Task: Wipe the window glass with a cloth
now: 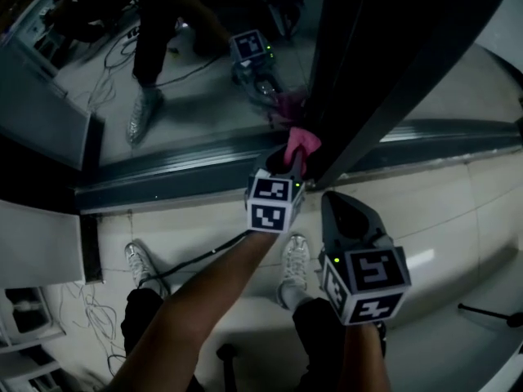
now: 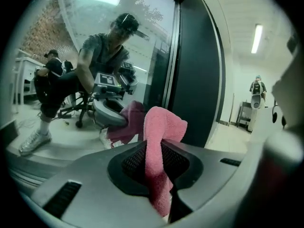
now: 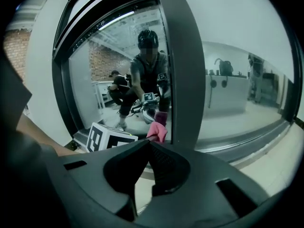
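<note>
Left gripper (image 1: 291,160) clamps the pink cloth (image 1: 303,141), whose free end meets the glass (image 1: 188,104) low beside the dark frame (image 1: 368,72), apparently for wiping. Right gripper (image 1: 341,207) waits nearby, jaws together, empty.

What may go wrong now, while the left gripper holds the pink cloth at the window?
The left gripper pinches only a narrow fold of the pink terry cloth; rubbing may pull it out.
The cloth sits close beside the dark vertical window frame; the hard jaws may knock it or the window glass.
A black cable runs past the person's shoes: a possible trip.
</note>
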{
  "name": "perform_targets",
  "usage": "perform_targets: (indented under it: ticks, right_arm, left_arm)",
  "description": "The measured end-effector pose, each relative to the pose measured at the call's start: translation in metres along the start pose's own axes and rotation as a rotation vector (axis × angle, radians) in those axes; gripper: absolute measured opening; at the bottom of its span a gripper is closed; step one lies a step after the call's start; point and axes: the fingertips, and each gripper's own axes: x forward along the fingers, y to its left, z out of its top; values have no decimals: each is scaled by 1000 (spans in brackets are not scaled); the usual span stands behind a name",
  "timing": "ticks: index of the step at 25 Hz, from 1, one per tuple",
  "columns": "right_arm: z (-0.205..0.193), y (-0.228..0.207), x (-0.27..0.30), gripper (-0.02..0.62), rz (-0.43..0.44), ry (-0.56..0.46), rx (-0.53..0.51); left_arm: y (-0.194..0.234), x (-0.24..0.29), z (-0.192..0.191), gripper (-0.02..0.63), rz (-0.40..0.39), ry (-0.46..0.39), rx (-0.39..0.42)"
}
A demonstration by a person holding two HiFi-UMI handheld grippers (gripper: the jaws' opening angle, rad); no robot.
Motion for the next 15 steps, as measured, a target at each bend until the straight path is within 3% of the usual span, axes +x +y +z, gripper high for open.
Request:
perform_targets:
  ticks: [15]
  right_arm:
    - [-11, -16, 0, 6, -38, 45, 35]
  left_arm:
    - [-2, 45, -23, 61, 2, -48, -46]
